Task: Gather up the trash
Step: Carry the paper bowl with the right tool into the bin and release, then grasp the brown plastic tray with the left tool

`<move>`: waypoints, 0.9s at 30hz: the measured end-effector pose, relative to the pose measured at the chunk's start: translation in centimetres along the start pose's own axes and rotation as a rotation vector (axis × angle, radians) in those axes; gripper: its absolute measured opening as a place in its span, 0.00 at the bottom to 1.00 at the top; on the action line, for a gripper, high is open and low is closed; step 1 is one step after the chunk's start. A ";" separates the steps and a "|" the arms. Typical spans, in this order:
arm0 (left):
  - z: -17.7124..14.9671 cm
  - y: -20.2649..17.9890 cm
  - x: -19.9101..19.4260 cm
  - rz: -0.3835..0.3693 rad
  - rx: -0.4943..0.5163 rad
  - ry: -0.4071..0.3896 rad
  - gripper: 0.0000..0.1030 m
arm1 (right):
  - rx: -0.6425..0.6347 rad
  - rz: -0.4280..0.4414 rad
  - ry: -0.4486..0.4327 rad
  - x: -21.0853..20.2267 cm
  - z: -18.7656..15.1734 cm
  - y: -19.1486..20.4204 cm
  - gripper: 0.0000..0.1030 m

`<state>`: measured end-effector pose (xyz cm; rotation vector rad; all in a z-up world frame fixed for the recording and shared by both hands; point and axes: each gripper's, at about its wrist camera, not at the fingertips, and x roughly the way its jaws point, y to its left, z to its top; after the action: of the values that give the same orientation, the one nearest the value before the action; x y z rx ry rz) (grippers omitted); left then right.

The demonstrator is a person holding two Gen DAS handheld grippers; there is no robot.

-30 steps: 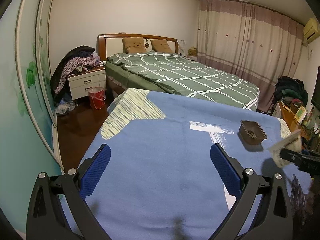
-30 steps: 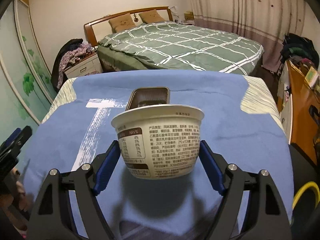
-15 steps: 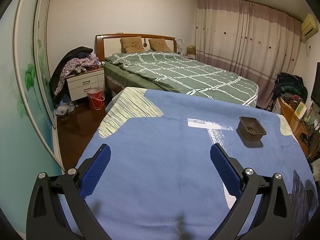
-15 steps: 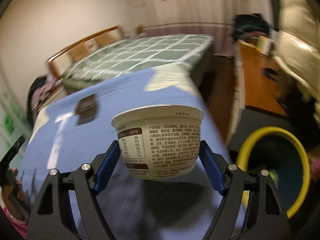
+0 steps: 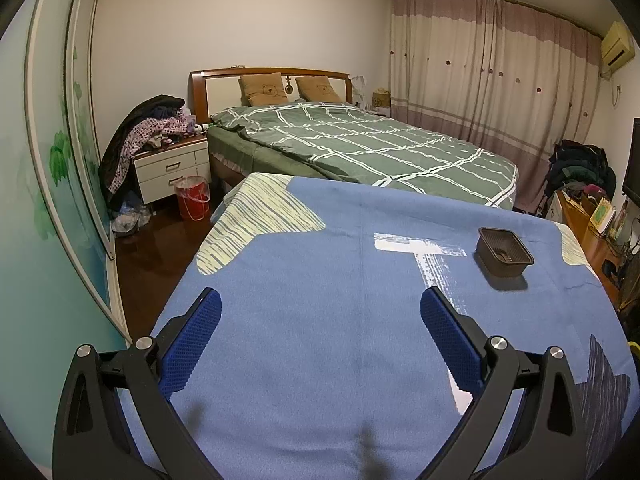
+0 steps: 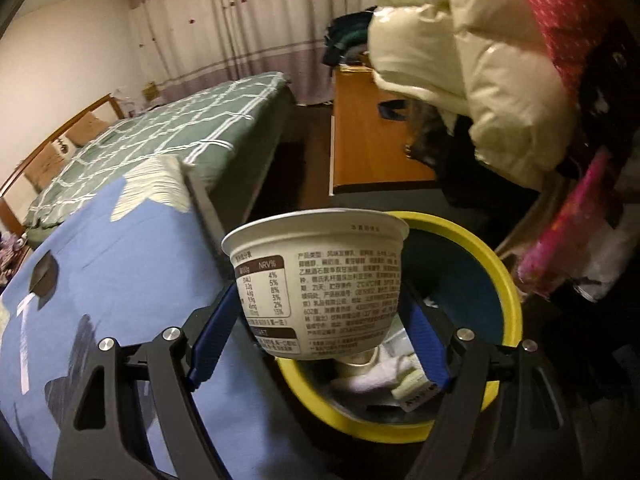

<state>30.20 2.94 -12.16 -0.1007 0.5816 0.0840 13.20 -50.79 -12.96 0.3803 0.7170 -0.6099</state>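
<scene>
Spread wide over blue blanket (image 5: pixel 320 320), left gripper (image 5: pixel 320 336) with nothing between its blue pads, poised above the covered table. Further right on the same cloth, brown plastic tray (image 5: pixel 505 255) sitting alone, not yet collected. Clamped on a white printed cup (image 6: pixel 318 280) at its lower sides, right gripper (image 6: pixel 320 344), the cup upright and held over the near-left rim of a yellow-rimmed bin (image 6: pixel 508 280) already holding white scraps and other litter.

Likely risk: a release from this spot striking the rim and tipping the cup onto the dark floor, since the cup hangs over the bin's edge, not its middle; any residue inside could spill if tilted, though contents cannot be seen.

Around the work, from left: painted sliding wardrobe door (image 5: pixel 60 160), nightstand piled with clothes (image 5: pixel 152 136), red bucket (image 5: pixel 193 197), green checked bed (image 5: pixel 360 148), curtains (image 5: pixel 480 72). Crowding the bin's far right side, cream puffer jacket (image 6: pixel 460 60) and pink fabric (image 6: pixel 568 240), possibly snagging a wide swing.
</scene>
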 end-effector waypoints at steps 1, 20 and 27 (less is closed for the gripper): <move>0.0 0.0 0.0 0.000 0.001 0.000 0.95 | 0.007 -0.007 0.006 0.3 -0.1 -0.2 0.73; 0.0 -5.0 0.4 -0.124 0.047 0.136 0.95 | 0.013 -0.015 -0.026 -0.7 -1.8 1.1 0.85; 0.4 -12.4 2.3 -0.169 0.145 0.161 0.95 | 0.023 -0.001 -0.031 -0.8 -1.7 0.9 0.85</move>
<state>33.65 -9.18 -12.16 -0.0154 0.7352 -0.1317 12.50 -48.94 -13.47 0.3908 0.6811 -0.6241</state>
